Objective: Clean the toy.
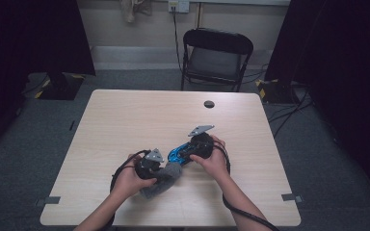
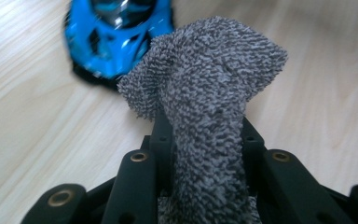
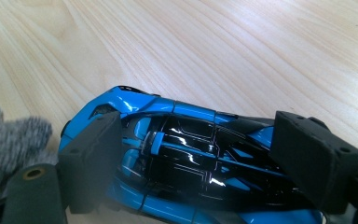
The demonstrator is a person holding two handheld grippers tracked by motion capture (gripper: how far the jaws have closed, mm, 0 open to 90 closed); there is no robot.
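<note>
A grey fuzzy cloth (image 2: 209, 79) stands up from between my left gripper's (image 2: 204, 140) jaws, which are shut on it. In the high view that cloth (image 1: 166, 177) bunches on the table by my left gripper (image 1: 150, 165). A blue and black toy car (image 3: 191, 154) lies on the wooden table just beyond the cloth. My right gripper (image 3: 203, 156) is held over the car with its pads (image 3: 91, 158) wide apart, one in front of the nose and one in front of the tail. The car (image 1: 178, 154) sits between the two hands, at my right gripper (image 1: 198, 144).
The light wooden table (image 1: 139, 115) has a dark round cable hole (image 1: 209, 104) near its far edge. A black folding chair (image 1: 215, 57) stands behind the table. Cables trail from both grippers toward the near edge.
</note>
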